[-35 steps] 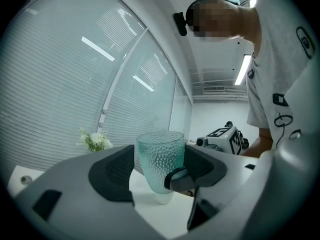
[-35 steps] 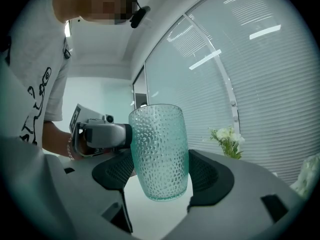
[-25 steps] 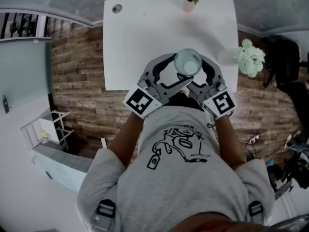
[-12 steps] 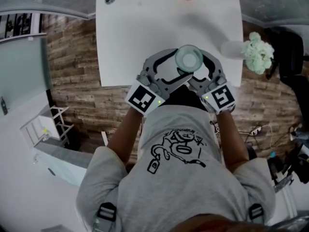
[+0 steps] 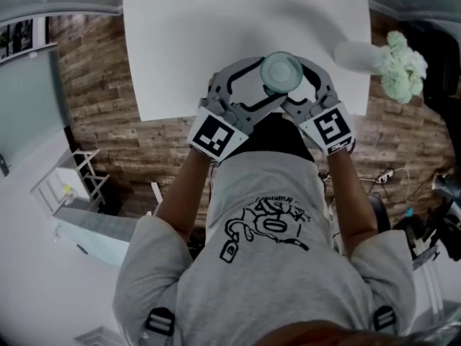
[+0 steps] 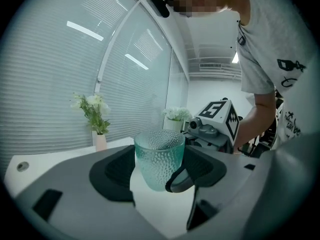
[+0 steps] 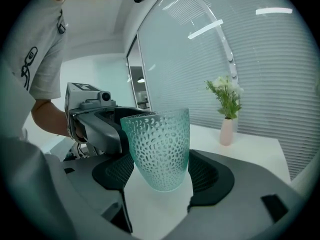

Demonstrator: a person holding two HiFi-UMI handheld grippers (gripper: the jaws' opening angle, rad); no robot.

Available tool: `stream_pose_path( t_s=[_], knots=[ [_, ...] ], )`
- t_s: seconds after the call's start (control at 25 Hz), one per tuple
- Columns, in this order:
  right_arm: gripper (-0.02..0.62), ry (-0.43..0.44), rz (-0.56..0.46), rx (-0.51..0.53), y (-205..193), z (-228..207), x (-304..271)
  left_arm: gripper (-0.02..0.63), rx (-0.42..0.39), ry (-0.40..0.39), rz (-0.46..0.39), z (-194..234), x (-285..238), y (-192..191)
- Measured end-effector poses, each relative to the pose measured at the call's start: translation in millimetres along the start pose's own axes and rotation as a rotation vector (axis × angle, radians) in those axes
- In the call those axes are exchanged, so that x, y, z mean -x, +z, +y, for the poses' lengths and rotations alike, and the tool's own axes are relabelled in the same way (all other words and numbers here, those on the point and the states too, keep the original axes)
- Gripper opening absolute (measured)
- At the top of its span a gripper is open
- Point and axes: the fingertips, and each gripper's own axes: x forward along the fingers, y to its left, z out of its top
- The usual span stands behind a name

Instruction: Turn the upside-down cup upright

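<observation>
Cup (image 5: 281, 73) rim-up, so flip looks done. Clamped by left gripper (image 6: 160, 171) and right gripper (image 7: 157, 171), both wide. Likely remaining: set on table (image 5: 216, 34), release.

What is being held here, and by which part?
The cup, mouth up, is gripped by its side wall, by both the left gripper and the right gripper.

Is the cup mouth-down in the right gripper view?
No, the cup has its open rim on top and its narrower, rounded base at the bottom.
</observation>
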Motion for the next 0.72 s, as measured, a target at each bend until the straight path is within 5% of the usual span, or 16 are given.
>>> stream_pose_path(
  t_s=[0.72],
  knots=[
    [0.348, 0.009, 0.163, 0.005, -80.5, -14.0, -34.2, 0.308, 0.002, 0.004, 0.055, 6.7, -21.5, -80.4]
  ],
)
